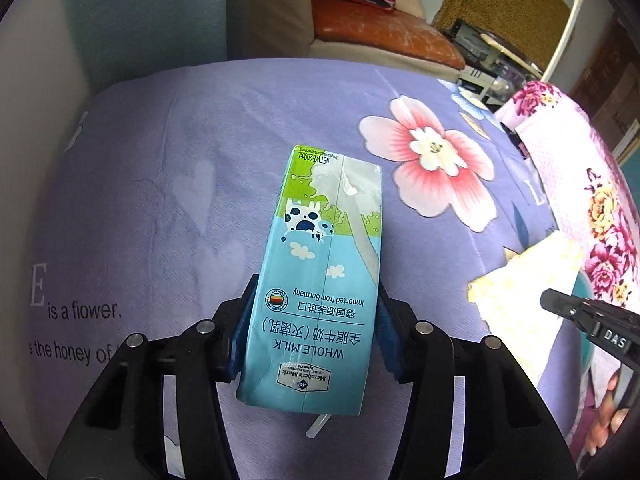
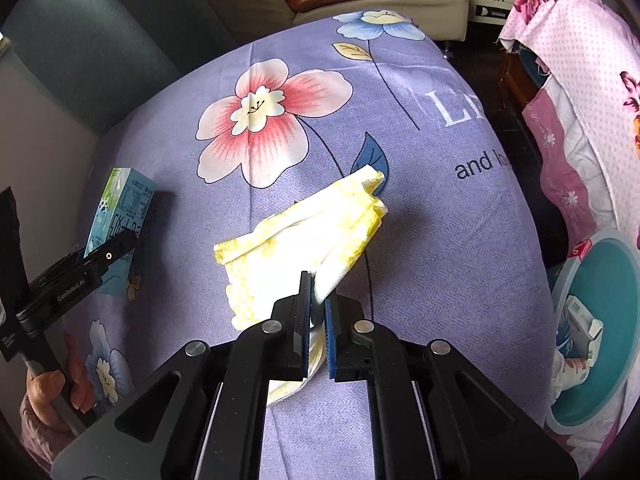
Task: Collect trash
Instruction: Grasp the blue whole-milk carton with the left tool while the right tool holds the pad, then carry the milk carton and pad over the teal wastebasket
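A blue and green whole-milk carton [image 1: 320, 280] lies lengthwise between the blue pads of my left gripper [image 1: 316, 300], which press on its two sides. A clear straw [image 1: 318, 426] pokes out under its near end. In the right wrist view the same carton [image 2: 120, 204] stands tilted at the left, in the left gripper [image 2: 108, 256]. My right gripper [image 2: 318, 296] is shut on a corner of a crumpled yellow and white napkin [image 2: 304, 232], which hangs above the cloth. That napkin [image 1: 524, 280] and the right gripper [image 1: 580, 312] also show at the right of the left wrist view.
A purple flowered tablecloth [image 1: 160, 200] covers the table. A teal basin [image 2: 616, 280] holding several pieces of packaging sits low beyond the table's right edge. A pink floral cloth [image 2: 580, 80] drapes over furniture behind it. A sofa with an orange cushion [image 1: 380, 32] stands past the far edge.
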Demonstrator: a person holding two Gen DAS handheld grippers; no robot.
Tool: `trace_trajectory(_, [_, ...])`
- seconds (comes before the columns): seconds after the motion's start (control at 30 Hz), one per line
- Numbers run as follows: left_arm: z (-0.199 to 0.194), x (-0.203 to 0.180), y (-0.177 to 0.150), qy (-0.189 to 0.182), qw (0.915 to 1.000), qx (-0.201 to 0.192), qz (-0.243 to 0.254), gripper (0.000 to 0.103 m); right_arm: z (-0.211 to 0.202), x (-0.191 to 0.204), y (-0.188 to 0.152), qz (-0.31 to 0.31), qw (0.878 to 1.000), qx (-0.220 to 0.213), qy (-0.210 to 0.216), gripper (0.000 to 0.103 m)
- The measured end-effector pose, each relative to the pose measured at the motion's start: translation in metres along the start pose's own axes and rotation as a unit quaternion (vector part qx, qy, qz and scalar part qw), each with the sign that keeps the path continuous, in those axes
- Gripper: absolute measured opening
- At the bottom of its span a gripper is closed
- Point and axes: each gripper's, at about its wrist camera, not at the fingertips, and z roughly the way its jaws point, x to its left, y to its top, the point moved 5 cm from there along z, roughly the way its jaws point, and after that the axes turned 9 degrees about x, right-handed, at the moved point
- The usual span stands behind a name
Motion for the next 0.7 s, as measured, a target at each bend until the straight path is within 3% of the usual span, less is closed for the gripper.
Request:
trace_trajectory(0.27, [-0.016,-0.069,-0.022,-0.041,0.9978,0.000,0.051,0.053,-0.026,-0.036,-0.021,0.039,0.999,-0.026,0.010,0.006])
trace_trajectory(0.7, [-0.017,-0.181,-0.053,-0.060,0.9890,0.016,0.134,0.053,-0.071,-0.109,-0.066,0.102,0.992,-0.072,0.016,0.006])
